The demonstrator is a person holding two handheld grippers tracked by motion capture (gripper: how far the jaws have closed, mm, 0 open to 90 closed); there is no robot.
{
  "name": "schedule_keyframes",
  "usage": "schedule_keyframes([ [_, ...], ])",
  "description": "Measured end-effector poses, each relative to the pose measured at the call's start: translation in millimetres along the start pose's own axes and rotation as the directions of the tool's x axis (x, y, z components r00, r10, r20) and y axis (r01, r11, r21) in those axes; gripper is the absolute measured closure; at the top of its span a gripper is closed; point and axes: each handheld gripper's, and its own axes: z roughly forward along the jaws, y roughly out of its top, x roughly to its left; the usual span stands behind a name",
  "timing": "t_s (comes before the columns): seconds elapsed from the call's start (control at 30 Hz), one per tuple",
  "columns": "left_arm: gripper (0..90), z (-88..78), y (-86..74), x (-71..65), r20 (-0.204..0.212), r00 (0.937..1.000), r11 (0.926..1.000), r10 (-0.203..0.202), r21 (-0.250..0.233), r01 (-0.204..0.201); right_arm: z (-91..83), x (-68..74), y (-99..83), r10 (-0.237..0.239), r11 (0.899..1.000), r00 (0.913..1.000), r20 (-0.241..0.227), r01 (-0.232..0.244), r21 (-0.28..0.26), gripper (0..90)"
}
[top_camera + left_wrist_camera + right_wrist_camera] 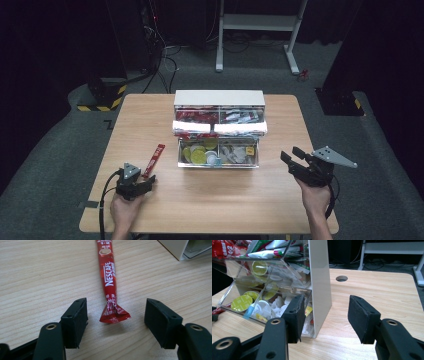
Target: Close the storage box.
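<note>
I have the left gripper (145, 181) low at the lower left of the high view, resting on the wooden bench (210, 200); its jaws stand wide apart and grip nothing; in the left gripper view the red Nescafé stick sachet (109, 277) lies flat on the bench, its crimped near end sitting between the two black pads (75, 320) without touching either, the rest of it running away toward the top of the frame; in the high view the same sachet (154, 159) lies at a slant just left of the organiser, its lower end at the gripper's tips. My right gripper (291, 155) sits at the lower right of the high view, held above the bench and pointing toward the clear two-tier organiser (219, 98); its jaws are apart with nothing between them. In the right gripper view the organiser's white side panel (318, 285) stands just ahead, between the jaws and to the left; the lower bin (262, 307) behind the left jaw holds green-lidded capsules (241, 302) and small white creamer cups (263, 306); the upper bin carries more sachets (277, 251); a round cable hole (341, 278) shows in the bench beyond.
</note>
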Motion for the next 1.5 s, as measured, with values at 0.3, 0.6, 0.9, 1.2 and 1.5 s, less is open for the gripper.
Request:
schedule_keyframes([
  [0.3, 34.9, 0.2, 0.2, 0.0, 0.002, 1.0000, 1.0000, 0.001, 0.001, -0.001, 8.7, -3.7, -12.9, 0.014, 1.000, 0.9998, 0.015, -0.014, 0.020, 50.8],
  [0.6, 34.0, 0.4, 0.1, -0.3, 0.004, 1.0000, 1.0000, 0.001, 0.001, -0.001, 23.6, -9.4, -29.5, 0.026, 0.997, 0.9971, 0.072, -0.031, 0.067, 51.8],
  [0.9, 33.4, 0.4, 0.2, -0.3, 0.005, 1.0000, 1.0000, 0.007, 0.002, -0.007, 42.8, -24.3, -40.1, 0.040, 0.991, 0.9938, 0.104, -0.052, 0.123, 51.9],
  [1.2, 33.3, 0.4, 0.2, -0.2, 0.006, 1.0000, 1.0000, 0.007, 0.002, -0.007, 59.0, -31.3, -51.5, 0.044, 0.983, 0.9906, 0.130, -0.066, 0.171, 51.4],
  [1.5, 33.3, 0.4, 0.2, -0.3, 0.006, 1.0000, 1.0000, 0.007, 0.002, -0.007, 75.6, -33.7, -60.2, 0.009, 0.971, 0.9844, 0.176, -0.051, 0.232, 49.2],
])
